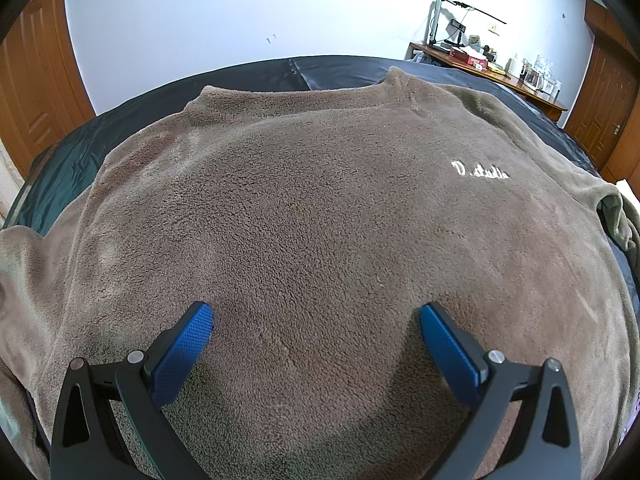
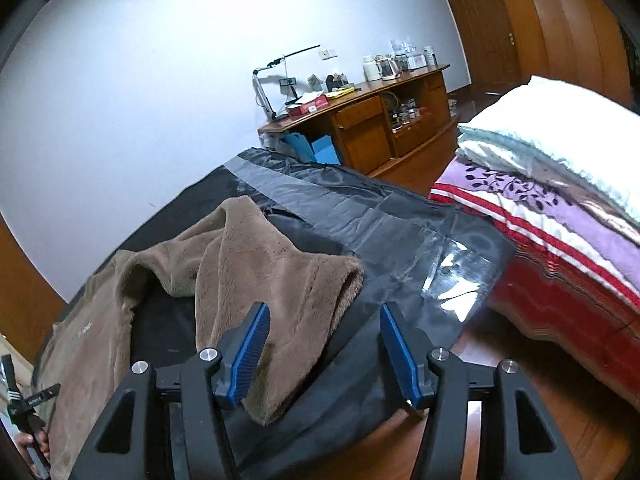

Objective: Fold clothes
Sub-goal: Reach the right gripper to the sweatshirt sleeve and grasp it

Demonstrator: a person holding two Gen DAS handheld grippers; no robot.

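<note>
Fleece is lying spread over the dark sheet (image 1: 328, 70): the brown sweater (image 1: 312, 208) is resting flat, logo up, with the left gripper (image 1: 316, 320) hovering wide and empty above its hem. Further right, the right gripper (image 2: 324, 322), half parted, is straddling the sleeve (image 2: 276, 272) without pinching it yet. That thick pile is risking slipping out if only the surface fuzz gets nipped. Rightward, a wooden desk (image 2: 360, 120) and folded bedding (image 2: 560, 168) are crowding the room.
</note>
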